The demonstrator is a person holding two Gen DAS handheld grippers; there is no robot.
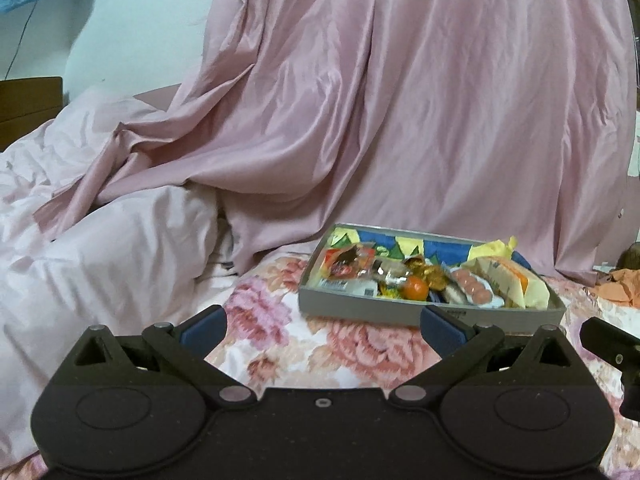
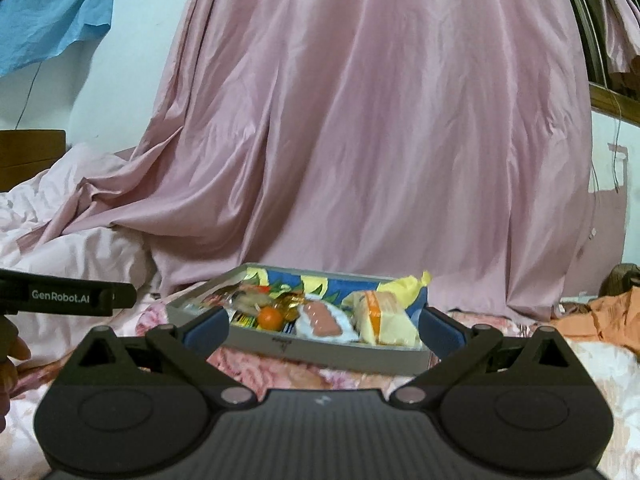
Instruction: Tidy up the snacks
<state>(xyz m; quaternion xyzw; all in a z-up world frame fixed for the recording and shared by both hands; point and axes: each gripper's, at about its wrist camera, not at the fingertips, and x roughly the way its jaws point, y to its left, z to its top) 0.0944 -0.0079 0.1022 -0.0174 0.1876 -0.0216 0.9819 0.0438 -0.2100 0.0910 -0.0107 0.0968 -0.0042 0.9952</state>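
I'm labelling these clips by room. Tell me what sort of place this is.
Most likely a bedroom: the shallow grey snack tray sits on a floral-print bedsheet, with a rumpled pale pink duvet beside it and a long pink satin curtain behind.

We see a shallow grey tray [image 1: 360, 310] lying flat on the flowered bed, its inside lined in blue and yellow. In it lie the snacks, packed close: a red-and-clear packet [image 1: 344, 261] at the left, a small orange fruit [image 1: 415, 288] near the front wall, gold-wrapped sweets [image 1: 430, 271] behind it, pink sausages [image 1: 474, 285] right of those, and a pale yellow packet [image 1: 516, 282] at the right end.
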